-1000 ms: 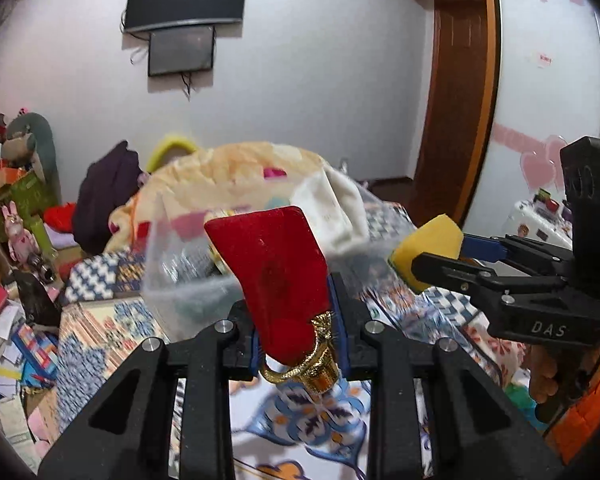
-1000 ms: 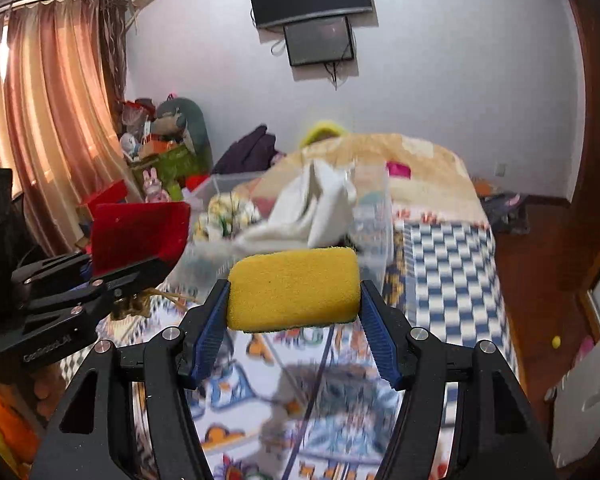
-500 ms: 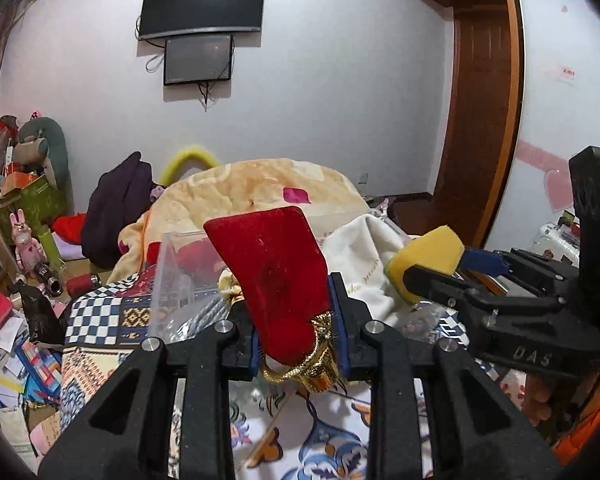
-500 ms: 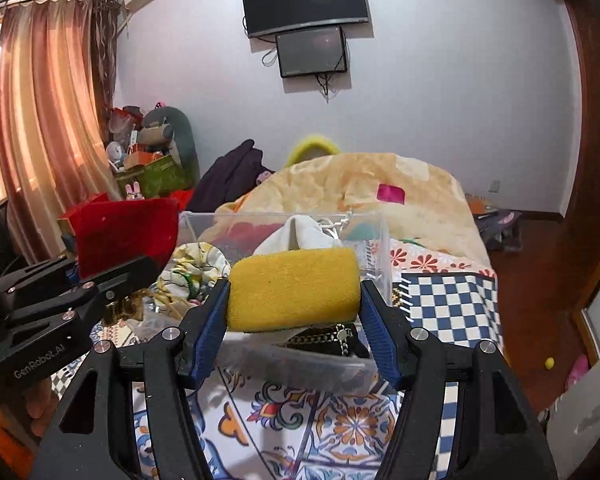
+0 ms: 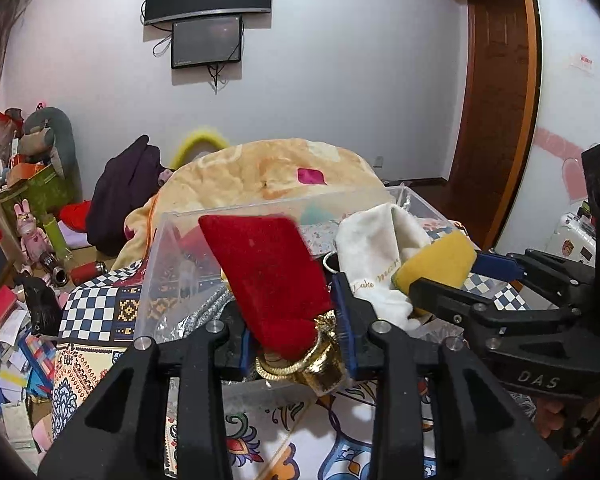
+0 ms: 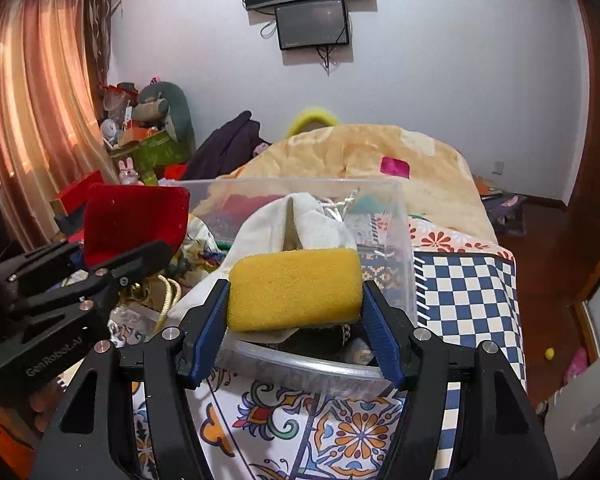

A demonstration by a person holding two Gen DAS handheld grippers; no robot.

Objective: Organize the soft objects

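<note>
My left gripper is shut on a red velvet pouch with a gold cord, held over the near edge of a clear plastic bin. My right gripper is shut on a yellow sponge, held over the same bin's near rim. The bin holds a white cloth bag and other soft items. The sponge and right gripper show at the right of the left wrist view. The pouch and left gripper show at the left of the right wrist view.
The bin sits on a patterned bedspread with a checkered section. An orange blanket mound lies behind it. Plush toys and boxes crowd the left corner by the curtain. A dark wooden door is at right.
Both grippers have moved forward and down toward the clear bin, which now sits right under the pouch and the sponge. Both stay shut on their objects.
</note>
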